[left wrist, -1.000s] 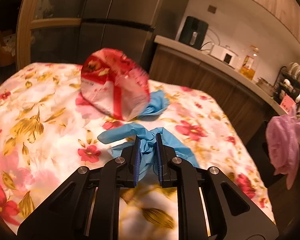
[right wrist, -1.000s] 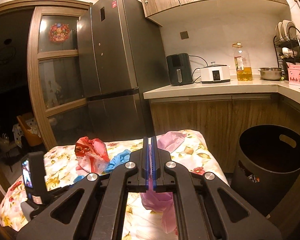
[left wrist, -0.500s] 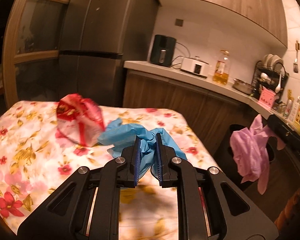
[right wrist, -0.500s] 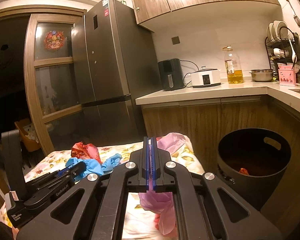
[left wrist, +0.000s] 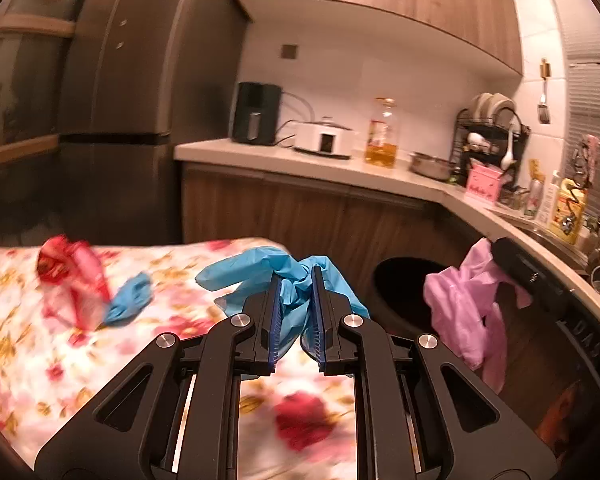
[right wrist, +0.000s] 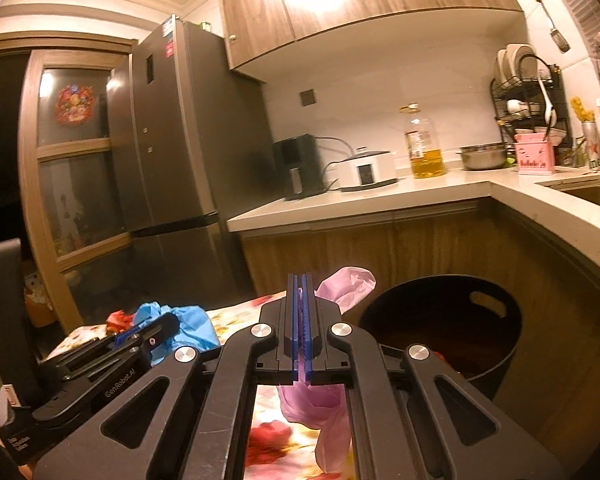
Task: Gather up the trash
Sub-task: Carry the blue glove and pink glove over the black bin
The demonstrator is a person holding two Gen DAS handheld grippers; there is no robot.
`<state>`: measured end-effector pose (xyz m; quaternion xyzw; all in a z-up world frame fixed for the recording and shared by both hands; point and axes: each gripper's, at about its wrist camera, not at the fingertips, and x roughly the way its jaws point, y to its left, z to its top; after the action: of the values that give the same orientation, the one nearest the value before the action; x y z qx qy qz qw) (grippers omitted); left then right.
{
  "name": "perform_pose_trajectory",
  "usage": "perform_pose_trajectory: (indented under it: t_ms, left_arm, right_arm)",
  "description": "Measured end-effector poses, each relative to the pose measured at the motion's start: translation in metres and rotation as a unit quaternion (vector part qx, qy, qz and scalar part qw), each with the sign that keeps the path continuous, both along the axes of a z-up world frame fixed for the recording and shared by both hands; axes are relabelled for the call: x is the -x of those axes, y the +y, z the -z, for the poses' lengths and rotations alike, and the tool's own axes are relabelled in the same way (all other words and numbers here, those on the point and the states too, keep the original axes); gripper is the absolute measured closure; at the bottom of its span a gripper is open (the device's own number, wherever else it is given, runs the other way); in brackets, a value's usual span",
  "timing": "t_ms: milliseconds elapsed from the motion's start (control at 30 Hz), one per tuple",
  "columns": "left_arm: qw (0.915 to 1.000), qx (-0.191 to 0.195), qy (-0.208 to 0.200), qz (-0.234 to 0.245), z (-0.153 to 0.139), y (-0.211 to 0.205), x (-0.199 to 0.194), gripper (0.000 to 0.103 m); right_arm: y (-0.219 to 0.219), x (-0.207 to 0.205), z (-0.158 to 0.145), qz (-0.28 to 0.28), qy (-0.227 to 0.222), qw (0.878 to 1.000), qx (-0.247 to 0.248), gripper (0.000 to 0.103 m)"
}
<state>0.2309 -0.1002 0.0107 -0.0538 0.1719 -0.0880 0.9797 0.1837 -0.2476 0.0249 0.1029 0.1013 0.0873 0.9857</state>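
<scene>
My left gripper (left wrist: 294, 280) is shut on a blue glove (left wrist: 260, 272) and holds it in the air over the right end of the floral table (left wrist: 32, 344). My right gripper (right wrist: 300, 292) is shut on a pink glove (right wrist: 346, 284), which hangs near the black bin (right wrist: 500, 344); the pink glove (left wrist: 464, 308) and the bin (left wrist: 400, 280) also show in the left wrist view. A red and white wrapper (left wrist: 74, 276) and a second blue glove (left wrist: 130, 306) lie on the table at left. The left gripper with the blue glove (right wrist: 192, 320) shows in the right wrist view.
The bin stands on the floor between the table and the wooden cabinets (right wrist: 380, 252). A counter (left wrist: 340, 168) carries an air fryer, a cooker, an oil bottle and a dish rack. A tall fridge (right wrist: 180, 140) stands behind the table.
Both grippers have lifted and swung right toward the bin with their gloves. The blue glove has come up off the table. The wrapper and second glove stay behind.
</scene>
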Motion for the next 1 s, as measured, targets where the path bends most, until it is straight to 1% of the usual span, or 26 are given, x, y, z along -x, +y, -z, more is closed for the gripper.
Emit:
perform_pose_trajectory:
  t_ms: [267,533,700,1000]
  left_arm:
    - [0.9989,-0.002,-0.017,0.045,-0.016,-0.053,-0.024,0.090]
    - [0.9966,-0.012,-0.020,0.079,-0.017,-0.096,-0.050,0.090]
    - [0.9958,-0.013,-0.015,0.090,-0.013,-0.114,-0.063,0.090]
    - [0.9948,-0.015,-0.009,0.100,-0.008,-0.130,-0.078,0.090]
  right_arm:
    - [-0.042,-0.015,-0.011,0.046,-0.009,0.999,0.000,0.100]
    - [-0.077,-0.031,-0.009,0.076,-0.002,0.997,-0.004,0.100]
    - [-0.089,-0.042,-0.003,0.083,0.008,0.997,-0.006,0.100]
    - [-0.102,-0.054,0.003,0.089,0.017,0.996,-0.008,0.100]
